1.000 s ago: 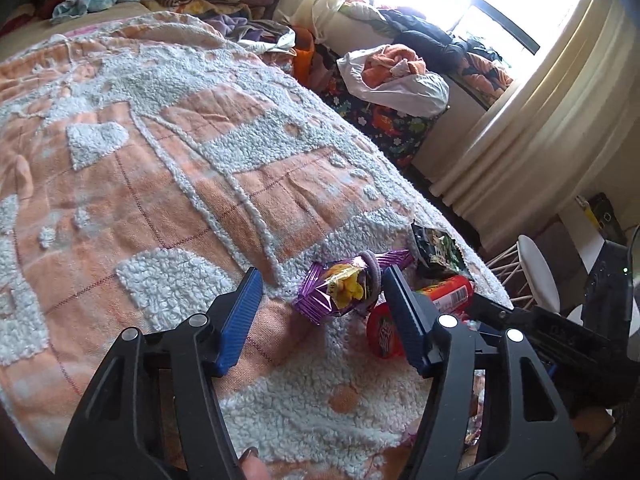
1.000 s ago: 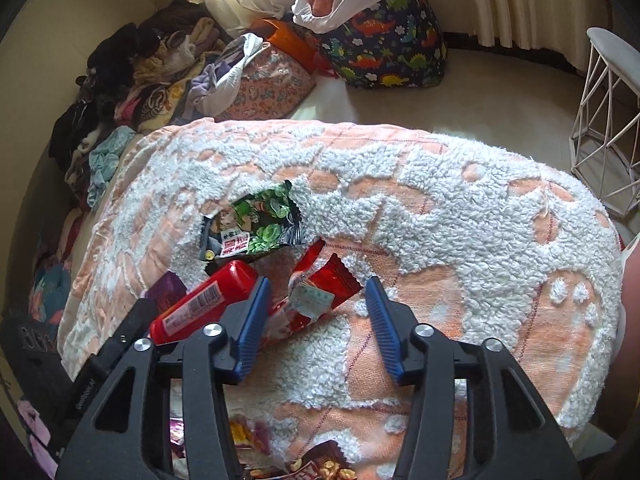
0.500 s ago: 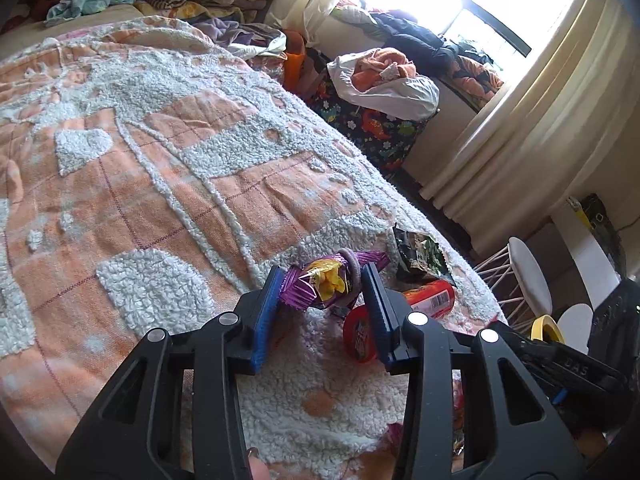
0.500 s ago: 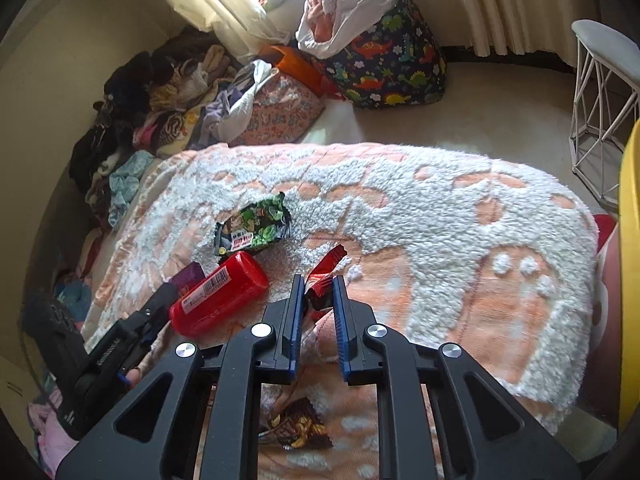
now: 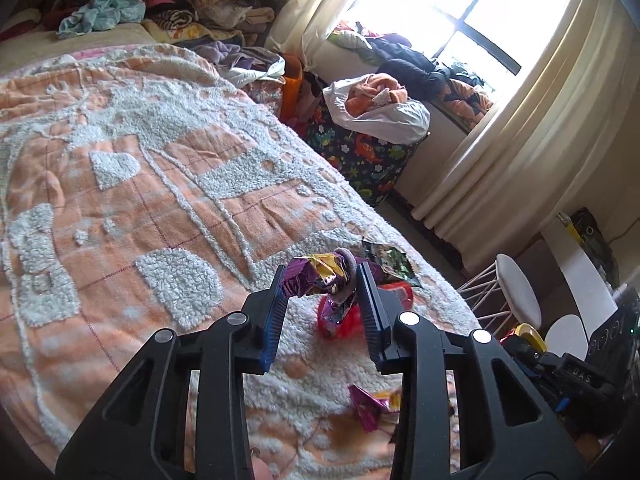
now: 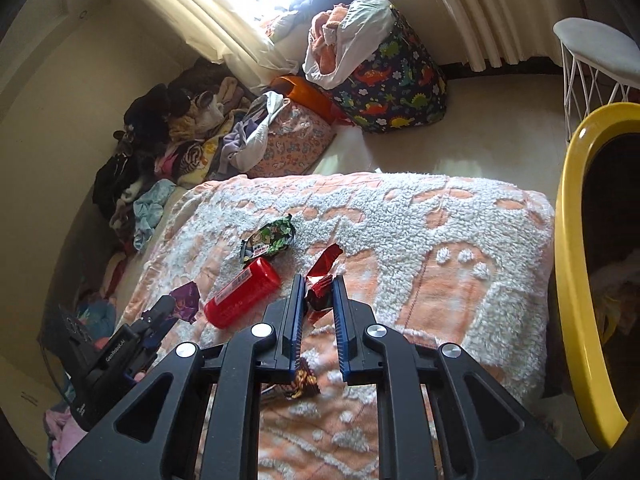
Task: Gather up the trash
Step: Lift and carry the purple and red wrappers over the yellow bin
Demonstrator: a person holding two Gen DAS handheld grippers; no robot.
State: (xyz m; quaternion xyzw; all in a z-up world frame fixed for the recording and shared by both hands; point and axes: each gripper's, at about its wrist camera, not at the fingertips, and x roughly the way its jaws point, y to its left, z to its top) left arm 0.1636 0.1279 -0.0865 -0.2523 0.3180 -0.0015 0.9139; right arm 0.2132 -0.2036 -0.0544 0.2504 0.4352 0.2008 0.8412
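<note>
With left gripper (image 5: pixel 320 284) jaws clamped on the purple wrapper (image 5: pixel 316 278) and right gripper (image 6: pixel 316 294) on the red wrapper (image 6: pixel 320 286) above the bed (image 6: pixel 440 240), carry steadily to the yellow bin (image 6: pixel 568 240), avoiding snags.

Daylight pours in through the window (image 5: pixel 472 12) at the far right of the left wrist view, where the panes are blown out to pure white. The same glare burns out the far top of the right wrist view. The curtains (image 5: pixel 516 128) glow cream. The bedspread (image 6: pixel 420 232) is evenly lit, with soft shadows. Both pictures bend strongly at the edges, and their corners fall to black. Focus is sharp throughout.
</note>
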